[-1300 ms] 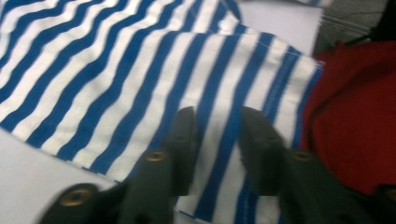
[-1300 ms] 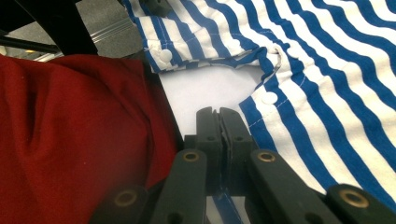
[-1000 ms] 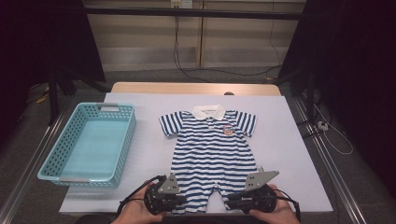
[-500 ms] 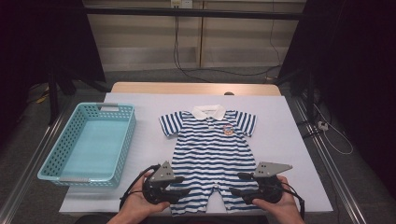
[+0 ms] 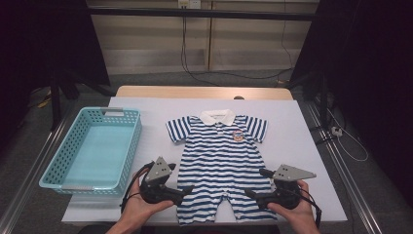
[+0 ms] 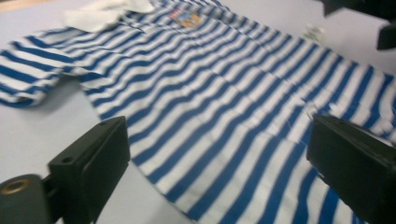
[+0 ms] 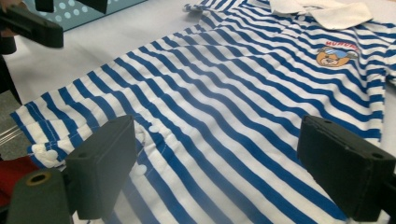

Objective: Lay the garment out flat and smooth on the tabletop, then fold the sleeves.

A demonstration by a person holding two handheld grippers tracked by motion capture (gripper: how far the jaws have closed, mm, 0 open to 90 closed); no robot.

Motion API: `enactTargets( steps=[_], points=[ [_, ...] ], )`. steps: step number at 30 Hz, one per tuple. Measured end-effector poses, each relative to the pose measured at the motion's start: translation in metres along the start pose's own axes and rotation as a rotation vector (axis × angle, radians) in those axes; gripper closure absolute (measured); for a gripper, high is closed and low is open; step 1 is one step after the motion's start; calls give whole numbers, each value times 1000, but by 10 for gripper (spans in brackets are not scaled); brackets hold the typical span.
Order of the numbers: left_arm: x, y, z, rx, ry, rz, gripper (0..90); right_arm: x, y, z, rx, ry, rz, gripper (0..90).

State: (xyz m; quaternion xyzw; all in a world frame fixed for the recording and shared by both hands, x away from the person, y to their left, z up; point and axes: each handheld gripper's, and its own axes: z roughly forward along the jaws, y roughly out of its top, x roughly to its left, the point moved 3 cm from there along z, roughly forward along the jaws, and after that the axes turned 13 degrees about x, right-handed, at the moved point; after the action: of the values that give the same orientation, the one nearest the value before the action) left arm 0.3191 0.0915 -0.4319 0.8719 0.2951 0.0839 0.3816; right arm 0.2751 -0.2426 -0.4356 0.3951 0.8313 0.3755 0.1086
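A blue-and-white striped baby romper (image 5: 221, 165) with a white collar lies flat on the white table (image 5: 297, 141). My left gripper (image 5: 187, 189) hovers at its lower left leg and points right. My right gripper (image 5: 253, 183) hovers at the lower right leg and points left. Both have just been opening and now stand open, with no cloth pinched. In the left gripper view the jaws (image 6: 219, 163) stand wide over the striped fabric (image 6: 210, 93). The right gripper view shows the same, jaws (image 7: 224, 168) apart above the romper (image 7: 243, 93) and its bear badge (image 7: 334, 55).
A teal plastic basket (image 5: 132, 141) stands at the left of the table, close to my left hand. The table's front edge runs just under both hands. Metal rails flank the table, and cables lie on the floor behind and to the right.
Both grippers have gone from shut on the romper's leg hems to open. The hands have drawn apart and lifted slightly. The romper stays flat.
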Motion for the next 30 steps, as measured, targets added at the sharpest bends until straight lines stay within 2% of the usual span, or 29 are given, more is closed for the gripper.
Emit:
enactTargets(
  steps=[1, 3, 4, 6, 8, 9, 11, 13, 14, 16, 17, 20, 24, 27, 30],
  points=[
    [1, 0, -2, -9, -10, 1, 46, -1, 0, -1, -5, -7, 4, 100],
    [3, 1, -5, -30, -2, 2, 46, -3, -1, -2, -12, -10, 11, 82],
    [4, 1, -6, -34, -1, 18, 46, -4, -1, -3, -18, -16, 19, 72],
    [5, 1, -7, -44, -3, 9, 46, -5, -2, -5, -21, -29, 21, 52],
    [7, 2, -7, -53, -5, 0, 47, -8, -2, -7, -45, -28, 34, 39],
    [10, 1, -8, -41, -2, 11, 48, -10, -1, -9, -64, -31, 49, 38],
    [13, 2, -9, -67, 0, -13, 53, -14, 0, -11, -85, -44, 66, 39],
    [19, 3, -10, -90, 31, -22, 53, -18, 1, -12, -102, -60, 84, 39],
    [23, 2, -10, -79, 45, -24, 53, -20, 1, -13, -110, -69, 83, 42],
    [27, 4, -9, -105, 43, -71, 58, -24, 1, -13, -114, -84, 73, 37],
    [30, 4, -9, -93, 46, -61, 81, -25, 1, -14, -124, -90, 86, 36],
    [33, 5, -8, -108, 44, -103, 104, -28, 0, -14, -156, -133, 83, 35],
    [35, 12, -7, -131, 83, -109, 103, -26, -1, -13, -184, -128, 57, 36],
    [36, 19, -4, -128, 55, -117, 94, -24, -3, -16, -213, -131, 74, 32],
    [40, 30, -2, -139, 75, -104, 92, -26, -5, -18, -225, -141, 78, 31]
  ],
)
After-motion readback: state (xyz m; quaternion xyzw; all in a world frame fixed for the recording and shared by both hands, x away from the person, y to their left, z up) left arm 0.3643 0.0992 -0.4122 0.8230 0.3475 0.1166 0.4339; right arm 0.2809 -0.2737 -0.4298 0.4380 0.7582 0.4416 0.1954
